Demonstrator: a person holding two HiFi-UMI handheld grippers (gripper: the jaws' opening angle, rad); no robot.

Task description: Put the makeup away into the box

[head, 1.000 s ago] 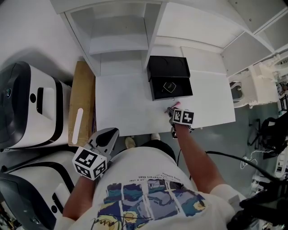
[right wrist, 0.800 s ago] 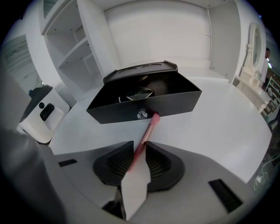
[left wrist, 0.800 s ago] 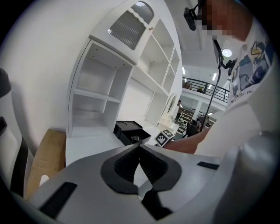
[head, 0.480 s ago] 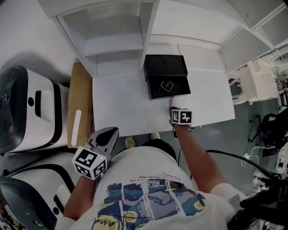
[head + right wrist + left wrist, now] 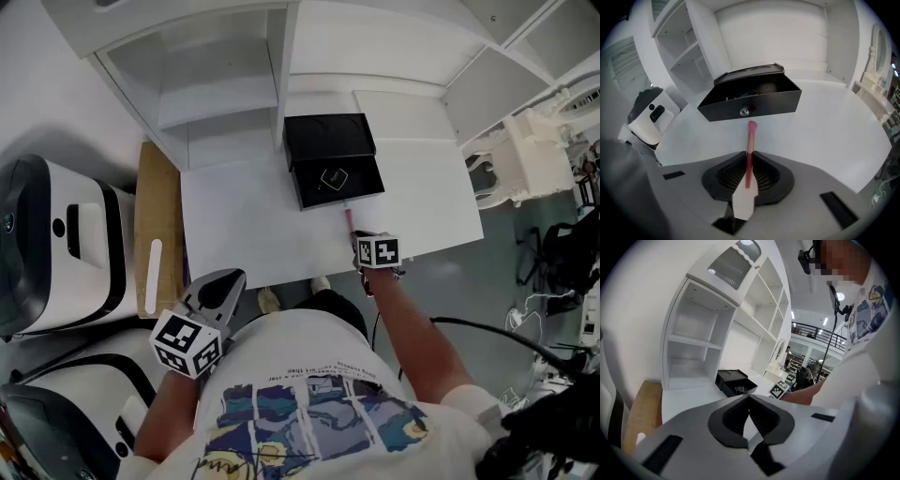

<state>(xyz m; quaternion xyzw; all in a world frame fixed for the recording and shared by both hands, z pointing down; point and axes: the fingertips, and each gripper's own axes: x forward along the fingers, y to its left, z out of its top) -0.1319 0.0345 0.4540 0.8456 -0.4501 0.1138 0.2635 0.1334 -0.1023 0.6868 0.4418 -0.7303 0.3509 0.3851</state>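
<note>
The right gripper point(image 5: 750, 158), its jaws just closing, grasps a pink makeup stick point(image 5: 751, 136) pointing at the black box point(image 5: 759, 102) ahead, while the left gripper point(image 5: 749, 401) is clenched.

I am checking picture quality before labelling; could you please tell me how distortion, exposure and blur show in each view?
Head view: sharp, evenly lit, the white table nearly blown out. Left gripper view: strong fisheye bends the shelves, corners dark. Right gripper view: likewise; the pink makeup stick in the right tool is crisp before the black box.
</note>
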